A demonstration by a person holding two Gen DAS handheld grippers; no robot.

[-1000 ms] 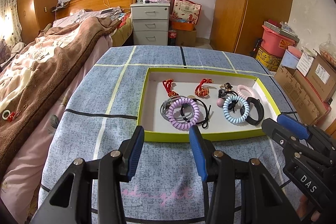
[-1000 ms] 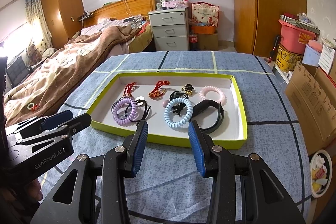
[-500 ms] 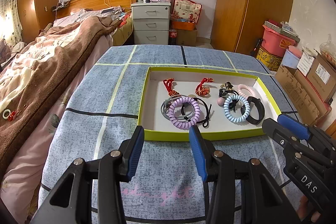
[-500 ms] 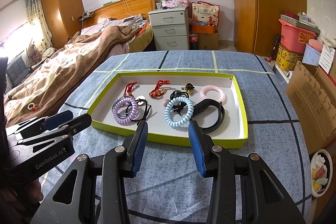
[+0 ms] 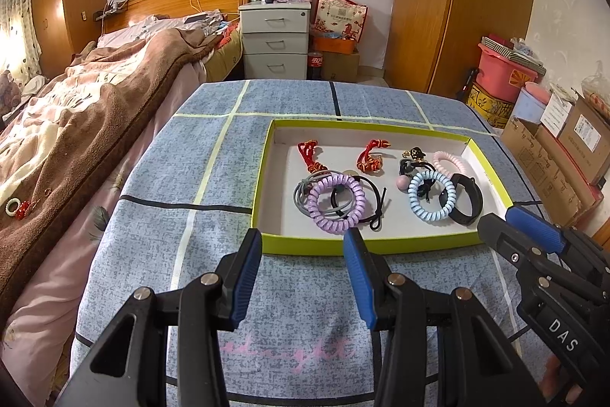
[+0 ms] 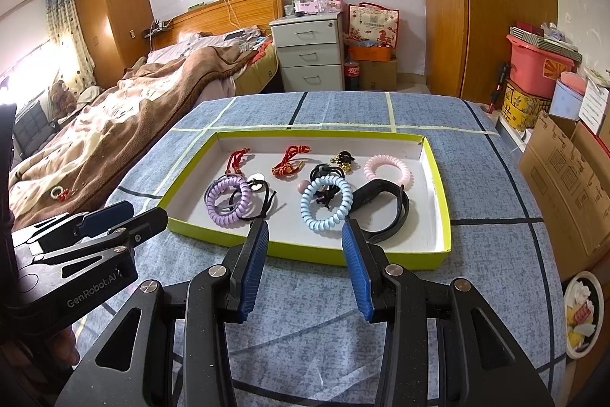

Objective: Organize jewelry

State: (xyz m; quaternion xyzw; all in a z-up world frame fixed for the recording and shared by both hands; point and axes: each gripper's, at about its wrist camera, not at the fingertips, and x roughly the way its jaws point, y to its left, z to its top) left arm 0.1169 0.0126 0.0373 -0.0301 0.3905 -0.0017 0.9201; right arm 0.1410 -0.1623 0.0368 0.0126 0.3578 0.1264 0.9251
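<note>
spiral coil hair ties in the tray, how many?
3. Purple coil tie at the tray's front left, light blue coil tie front centre, pink coil tie back right. None looks hidden, though other bands overlap them.

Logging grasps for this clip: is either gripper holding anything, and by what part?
Nothing held. The left gripper and right gripper are open and empty, short of the tray.

Both wrist views look down, side by side, at the tray [image 5: 381,246].
</note>
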